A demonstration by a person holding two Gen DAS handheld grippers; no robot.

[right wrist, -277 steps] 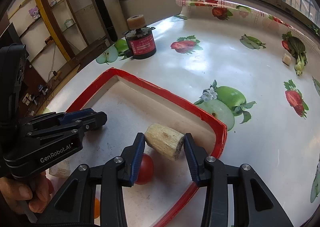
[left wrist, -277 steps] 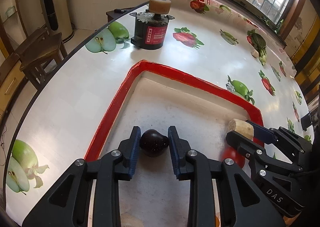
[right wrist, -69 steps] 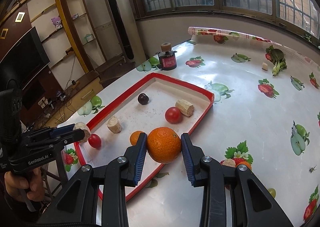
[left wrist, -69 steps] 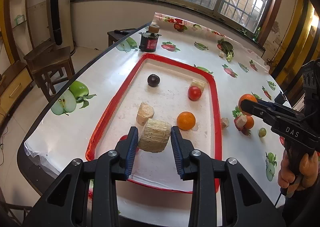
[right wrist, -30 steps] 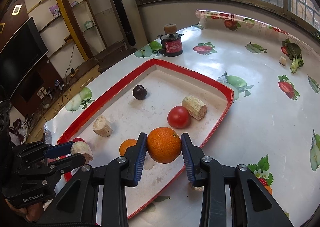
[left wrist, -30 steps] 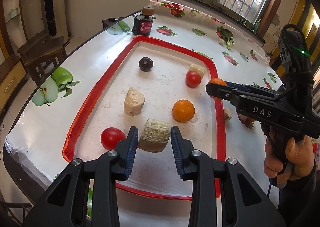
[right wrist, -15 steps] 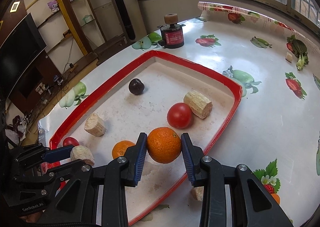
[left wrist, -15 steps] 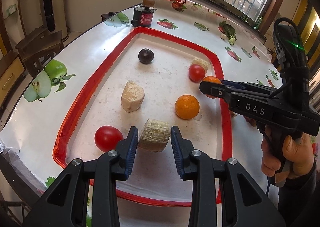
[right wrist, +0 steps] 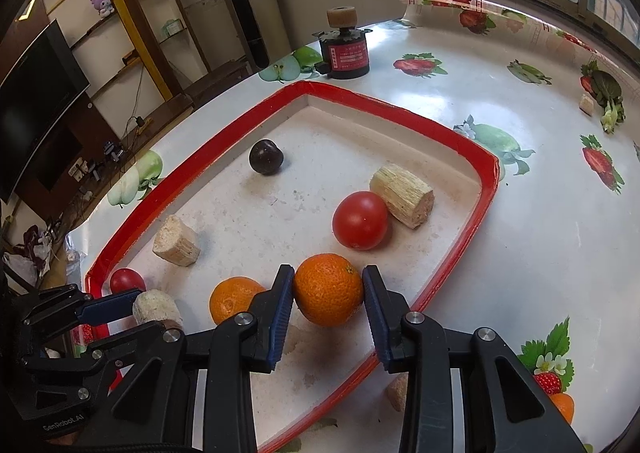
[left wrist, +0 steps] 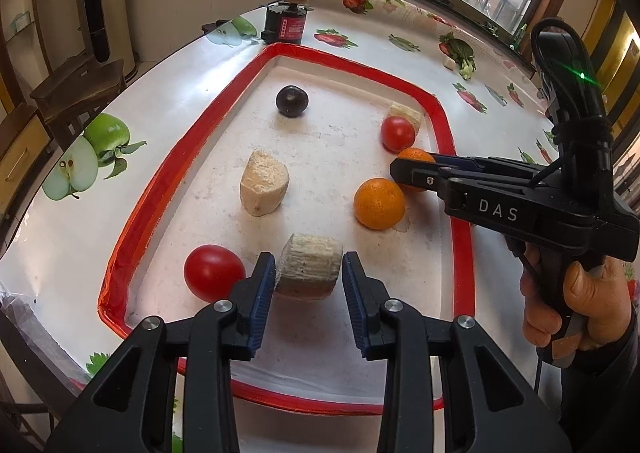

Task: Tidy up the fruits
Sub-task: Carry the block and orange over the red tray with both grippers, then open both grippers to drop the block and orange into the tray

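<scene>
Fruit-print oilcloth covers the tabletop (right wrist: 540,213); a red-rimmed tray (left wrist: 160,189) sits on it, windows behind.

Left gripper (left wrist: 308,285): clamped on a pale fibrous cane chunk (left wrist: 310,271), held low over the tray's near end, just beside a red tomato (left wrist: 212,273). Whether the chunk touches the tray floor cannot be told.

Right gripper (right wrist: 328,303): clamped on an orange (right wrist: 328,289), held above the tray's near-right area, next to a second orange (right wrist: 234,299) lying on the tray.

Also in tray: dark plum (right wrist: 266,157) toward the far corner, second tomato (right wrist: 360,220) touching another cane chunk (right wrist: 402,191), third chunk (right wrist: 176,241) near the left rim. Outside the tray, by its near-right rim: one more small chunk (right wrist: 398,391).

Step in hand, as judged: both pieces are being placed into the tray. Next move calls for lowering each until it rests, orange beside orange, then parting the fingers gently so the round fruit does not roll.
</scene>
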